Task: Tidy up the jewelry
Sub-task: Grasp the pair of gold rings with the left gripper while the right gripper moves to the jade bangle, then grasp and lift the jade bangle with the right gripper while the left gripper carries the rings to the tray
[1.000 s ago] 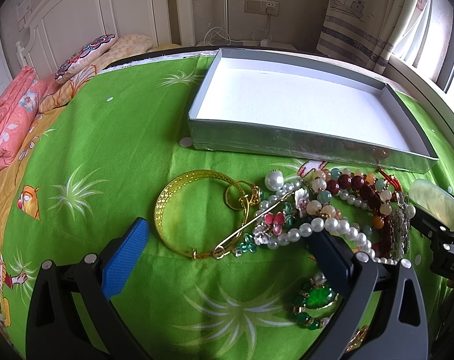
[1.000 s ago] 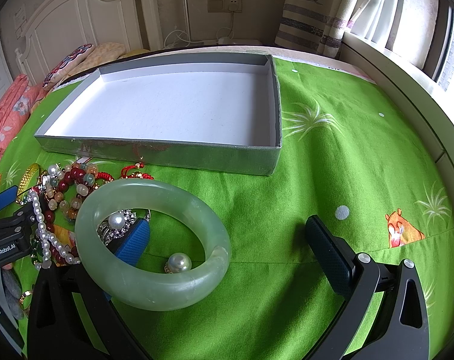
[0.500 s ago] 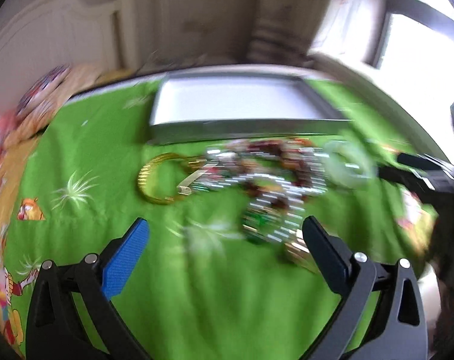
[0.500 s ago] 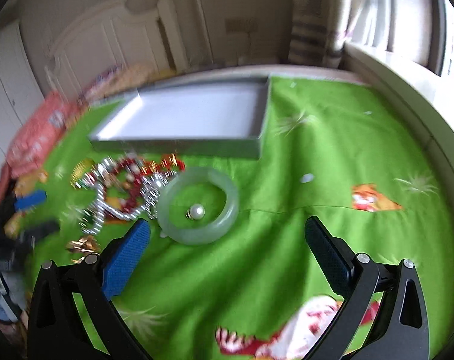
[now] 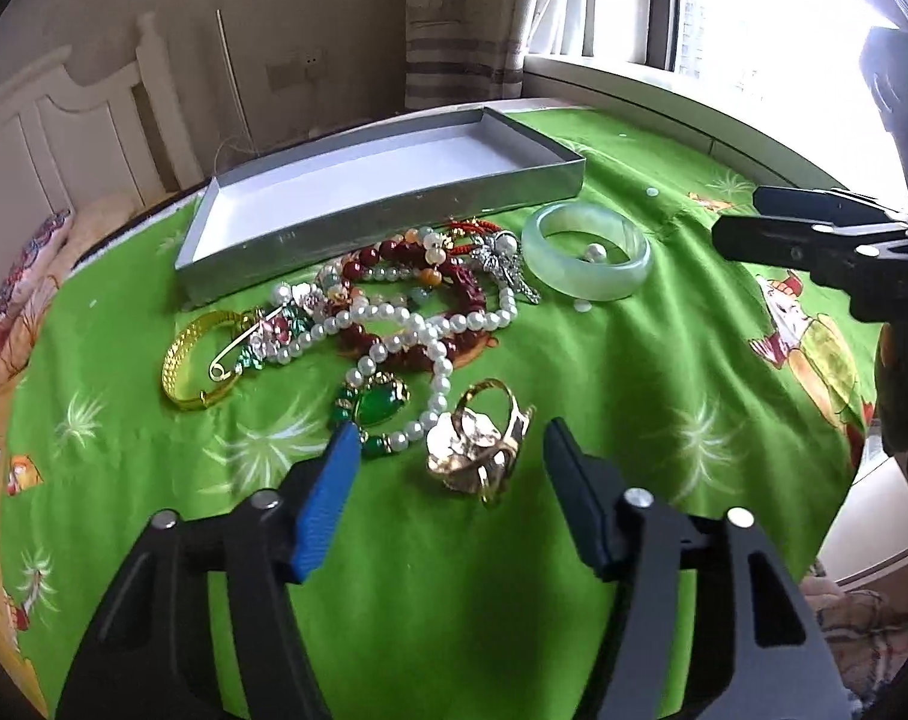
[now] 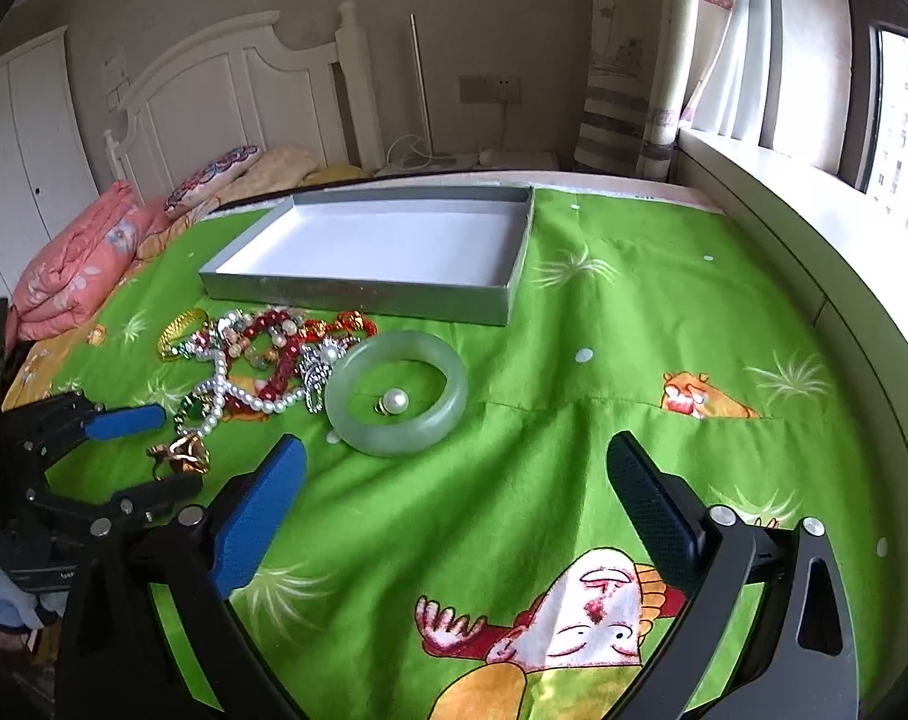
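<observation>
The jewelry heap (image 5: pixel 393 306) lies on the green bedspread (image 5: pixel 634 390), just in front of the empty grey box (image 5: pixel 387 222). Left gripper (image 5: pixel 447 450): jaws closing, with the gold ring cluster (image 5: pixel 481 444) between the tips, pads not yet touching it. Right gripper (image 6: pixel 454 474): jaws wide, nothing between them; the jade bangle (image 6: pixel 396 402) lies just ahead, apart from the tips.
</observation>
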Motion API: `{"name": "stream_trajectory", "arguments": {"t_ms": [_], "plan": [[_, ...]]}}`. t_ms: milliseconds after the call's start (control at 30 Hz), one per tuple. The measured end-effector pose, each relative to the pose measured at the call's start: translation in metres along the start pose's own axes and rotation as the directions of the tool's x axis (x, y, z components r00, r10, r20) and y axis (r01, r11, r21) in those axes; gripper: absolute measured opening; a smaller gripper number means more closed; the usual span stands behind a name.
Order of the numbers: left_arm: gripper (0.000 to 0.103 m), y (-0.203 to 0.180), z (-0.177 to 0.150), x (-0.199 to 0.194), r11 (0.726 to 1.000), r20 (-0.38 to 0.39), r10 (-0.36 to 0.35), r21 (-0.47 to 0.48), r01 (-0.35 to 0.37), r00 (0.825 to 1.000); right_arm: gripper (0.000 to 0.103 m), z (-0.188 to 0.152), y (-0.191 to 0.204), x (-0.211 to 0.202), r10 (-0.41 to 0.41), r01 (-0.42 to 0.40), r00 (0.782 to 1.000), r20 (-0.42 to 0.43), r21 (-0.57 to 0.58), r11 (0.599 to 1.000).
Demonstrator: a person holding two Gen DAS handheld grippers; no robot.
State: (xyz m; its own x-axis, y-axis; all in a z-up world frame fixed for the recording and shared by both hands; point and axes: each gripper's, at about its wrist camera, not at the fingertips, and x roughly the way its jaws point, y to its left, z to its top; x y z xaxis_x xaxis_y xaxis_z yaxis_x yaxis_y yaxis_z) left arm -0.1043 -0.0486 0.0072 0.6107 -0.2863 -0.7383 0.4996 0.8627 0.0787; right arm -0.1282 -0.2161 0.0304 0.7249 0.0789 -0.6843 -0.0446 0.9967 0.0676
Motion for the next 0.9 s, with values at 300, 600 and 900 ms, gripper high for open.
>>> {"name": "stream_trajectory", "arguments": {"t_ms": [300,600,900], "plan": [[0.028,-0.003,0.002,0.005,0.997,0.036,-0.078,0.023,0.077,0.996,0.094,0.003,0.031,0.028,0.004,-0.013,0.997,-0.077,-0.109,0.994],[0.028,0.039,-0.004,-0.034,0.987,0.145,-0.108,-0.105,0.124,0.983,0.094,0.024,0.037,0.074,-0.028,-0.006,0.982,-0.189,-0.176,0.984],[0.028,0.061,-0.017,-0.042,0.977,0.165,-0.113,-0.161,0.14,0.98,0.084,0.035,0.042,0.1,-0.026,-0.022,0.97,-0.242,-0.194,0.981]]}}
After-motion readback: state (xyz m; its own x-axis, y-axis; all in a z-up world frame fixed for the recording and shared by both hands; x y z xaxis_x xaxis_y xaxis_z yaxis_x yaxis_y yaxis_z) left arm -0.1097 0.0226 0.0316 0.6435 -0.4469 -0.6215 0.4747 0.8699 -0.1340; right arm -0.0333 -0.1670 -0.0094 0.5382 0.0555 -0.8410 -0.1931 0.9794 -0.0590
